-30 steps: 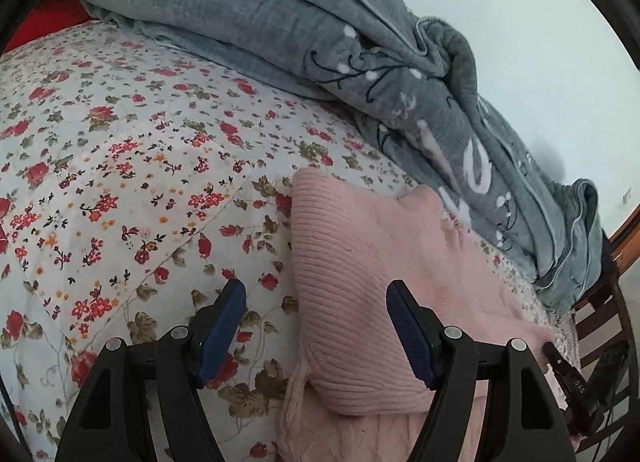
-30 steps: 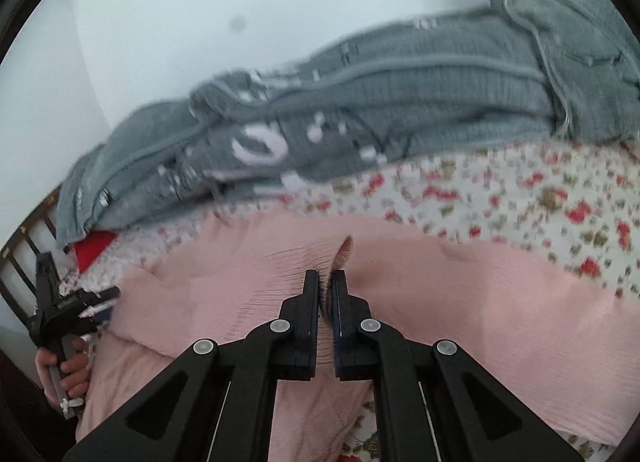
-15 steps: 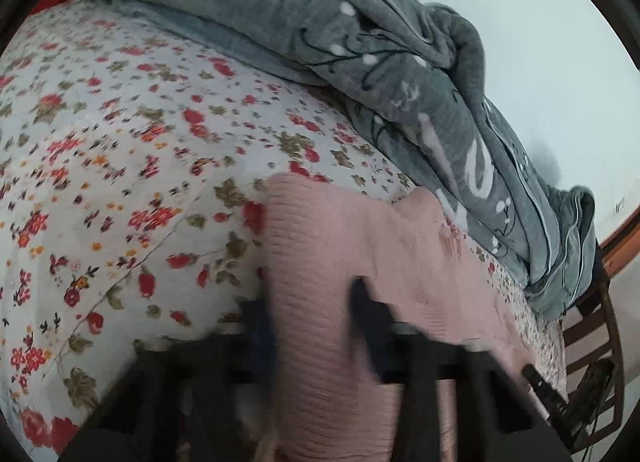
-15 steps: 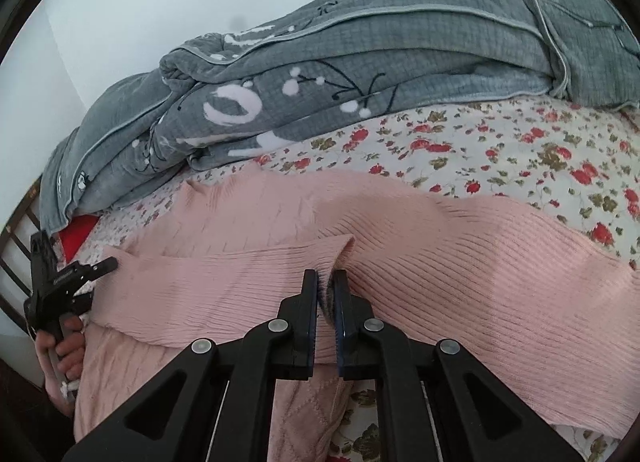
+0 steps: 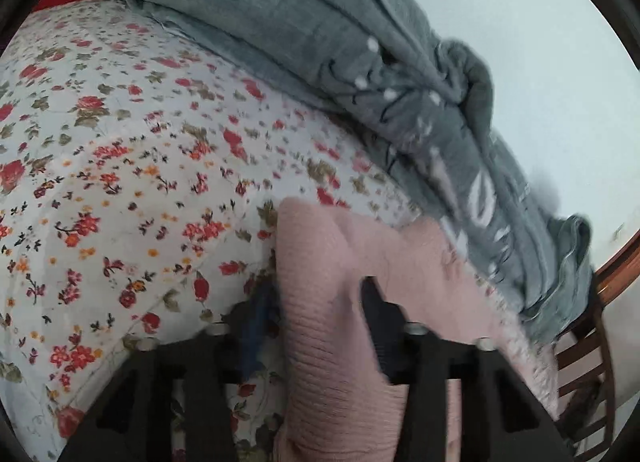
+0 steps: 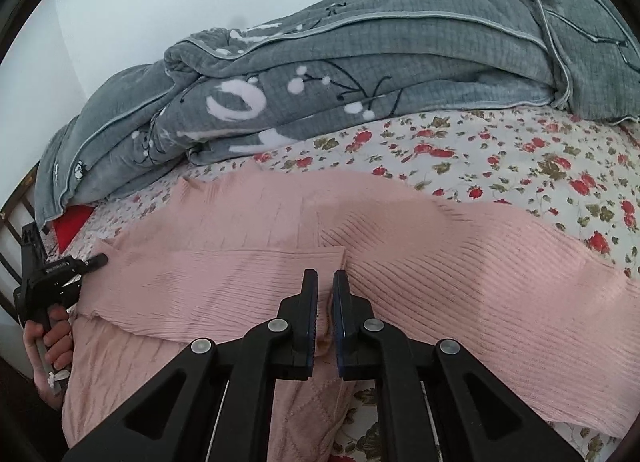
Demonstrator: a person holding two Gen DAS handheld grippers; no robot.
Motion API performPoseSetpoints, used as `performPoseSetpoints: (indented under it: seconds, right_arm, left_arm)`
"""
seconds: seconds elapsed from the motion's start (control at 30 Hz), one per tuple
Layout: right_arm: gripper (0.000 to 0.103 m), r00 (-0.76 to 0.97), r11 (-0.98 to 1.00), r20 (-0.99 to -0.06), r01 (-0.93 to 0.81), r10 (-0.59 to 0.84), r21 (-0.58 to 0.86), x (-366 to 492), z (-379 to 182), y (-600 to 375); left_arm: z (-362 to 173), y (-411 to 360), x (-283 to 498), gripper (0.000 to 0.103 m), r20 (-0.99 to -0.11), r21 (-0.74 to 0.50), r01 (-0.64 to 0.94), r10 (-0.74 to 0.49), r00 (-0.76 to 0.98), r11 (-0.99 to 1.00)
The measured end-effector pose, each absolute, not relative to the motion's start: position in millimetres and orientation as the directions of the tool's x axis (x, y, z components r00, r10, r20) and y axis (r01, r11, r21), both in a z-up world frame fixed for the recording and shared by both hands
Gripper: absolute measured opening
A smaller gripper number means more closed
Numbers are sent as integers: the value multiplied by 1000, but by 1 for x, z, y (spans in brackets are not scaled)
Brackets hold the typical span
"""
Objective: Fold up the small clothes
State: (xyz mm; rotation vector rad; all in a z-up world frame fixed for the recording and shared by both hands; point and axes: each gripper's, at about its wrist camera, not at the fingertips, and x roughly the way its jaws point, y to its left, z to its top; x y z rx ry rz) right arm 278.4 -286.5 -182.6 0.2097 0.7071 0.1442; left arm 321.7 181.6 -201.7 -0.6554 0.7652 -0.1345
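Folding is only partly done, judging by how the pink knit sweater [image 6: 420,262] lies. Nearest the right gripper [image 6: 325,282], its jaws stand almost together with a narrow gap, and a bit of pink knit shows low between them; whether they actually pinch it I cannot tell. Just beyond the tips a sleeve [image 6: 224,274] lies folded flat across the body of the garment. At the left gripper [image 5: 316,302], the jaws stand spread, straddling the sweater's edge and gripping nothing, the picture blurred there. Past both sets of jaws runs the floral bedsheet [image 6: 520,153], and farthest off sits a rumpled grey quilt [image 6: 360,73]. By my reading, the body itself is yet to be doubled over.
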Motion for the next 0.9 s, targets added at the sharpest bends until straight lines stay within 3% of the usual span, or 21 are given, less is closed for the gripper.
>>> performPoseSetpoints:
  seconds: [0.1,0.13,0.17,0.2,0.27,0.3,0.33,0.43,0.53,0.6,0.67,0.8,0.9]
  right_arm:
    - [28,733,966,-645,-69,218,249,281,-185,-286]
    - [39,733,966,-644,-72,219,247,281,-185,-285]
    - [44,736,969,-644,-70,210,236,280,-185,-284]
    - [46,736,970,-644,-73,209,231,281,-185,-282]
    - [41,726,973,-655,-89,209,212,282,-186,-276]
    - [22,723,976,-661,-87,199,198,283,-186,-274]
    - [5,724,979,-663,-86,188,183,283,-186,-272]
    - [4,760,971,-608,-136,230,197,274,-178,-271]
    - [4,805,969,-546,-143,232,200,263,-171,-273]
    - [4,787,973,-577,-131,220,192,268,-174,-271]
    - [4,758,975,-618,-106,207,196,277,-179,-272]
    - [4,730,974,-658,-45,183,222,285,-187,-281]
    - [4,719,970,-669,-28,187,241,286,-190,-286]
  left_arm:
    - [-203,178,323,51,-615,-577,-127,-327,717,807]
    - [-204,178,324,50,-619,-570,-127,-323,715,812]
    - [-204,175,325,46,-625,-558,-126,-316,714,820]
    - [-205,173,327,16,-617,-567,-108,-333,713,817]
    - [-208,172,330,12,-594,-598,-74,-379,710,798]
    - [-205,176,328,12,-578,-602,-73,-371,727,795]
    - [-202,177,324,12,-556,-607,-62,-368,746,792]
    - [-186,178,314,12,-489,-595,-18,-344,802,804]
    - [-197,174,324,12,-591,-544,-115,-282,755,831]
    - [-210,181,333,20,-641,-569,-177,-298,707,803]
    - [-212,194,330,22,-605,-630,-189,-324,727,753]
    - [-201,189,321,42,-614,-573,-200,-254,747,795]
    - [-191,183,313,46,-610,-529,-180,-223,761,829]
